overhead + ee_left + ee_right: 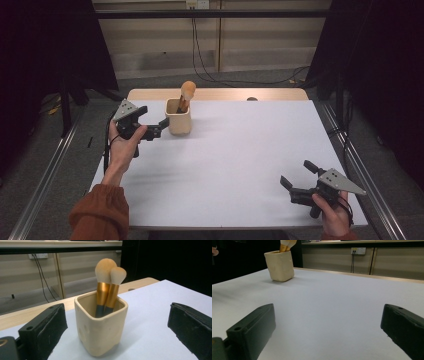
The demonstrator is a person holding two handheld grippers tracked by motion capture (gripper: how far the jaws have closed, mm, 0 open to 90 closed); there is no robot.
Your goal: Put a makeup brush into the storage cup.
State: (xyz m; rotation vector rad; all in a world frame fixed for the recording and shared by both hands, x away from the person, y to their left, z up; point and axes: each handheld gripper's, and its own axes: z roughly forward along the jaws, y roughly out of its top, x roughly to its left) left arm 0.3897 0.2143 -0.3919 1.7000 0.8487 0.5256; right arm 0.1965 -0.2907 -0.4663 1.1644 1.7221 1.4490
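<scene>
The cup [179, 117] with two brushes [107, 290] is stood at the counter's [240, 150] far left. The left tool [159, 125] is spread wide just beside it, untouched. The right tool [296, 174] is held wide, well apart.

Jaws spread wide; cream cup [279, 265] far left, perhaps holding brushes.

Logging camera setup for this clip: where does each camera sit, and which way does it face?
High view: above the person's side, looking forward and down on the table; forearms, left gripper, right gripper.
Left gripper view: on that gripper, facing the cream cup holding two brushes; its open jaws.
Right gripper view: low over the table, facing the distant cup; its open jaws.
All share the cup.
</scene>
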